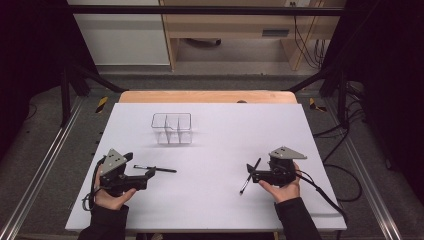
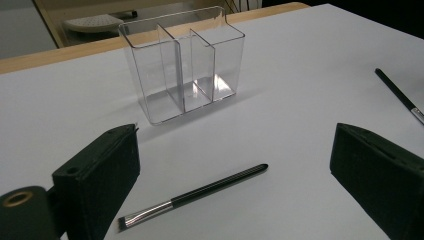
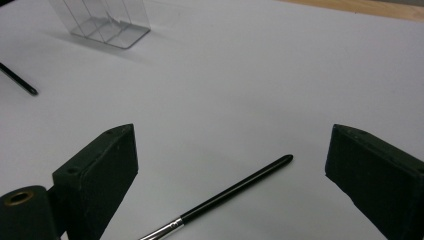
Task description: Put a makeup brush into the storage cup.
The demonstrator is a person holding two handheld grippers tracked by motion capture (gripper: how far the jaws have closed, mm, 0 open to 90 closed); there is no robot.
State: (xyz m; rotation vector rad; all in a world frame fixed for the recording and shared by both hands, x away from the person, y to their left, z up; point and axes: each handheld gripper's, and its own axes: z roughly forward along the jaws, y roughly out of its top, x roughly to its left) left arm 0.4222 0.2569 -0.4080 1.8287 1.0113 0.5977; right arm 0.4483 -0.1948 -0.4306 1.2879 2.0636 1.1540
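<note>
**Occlusions and crops, this moment**

Right gripper view: my brush (image 3: 235, 189) runs off the bottom edge, bristles unseen; the clear organizer (image 3: 102, 20) is cropped at the top. Left gripper view: the far brush (image 2: 400, 96) exits the right edge. High view: both brushes' tips are too small for me to resolve.

Lab recording rig, black frame (image 1: 200, 10), trailing cables (image 1: 345, 125), white table (image 1: 225, 200)
</note>
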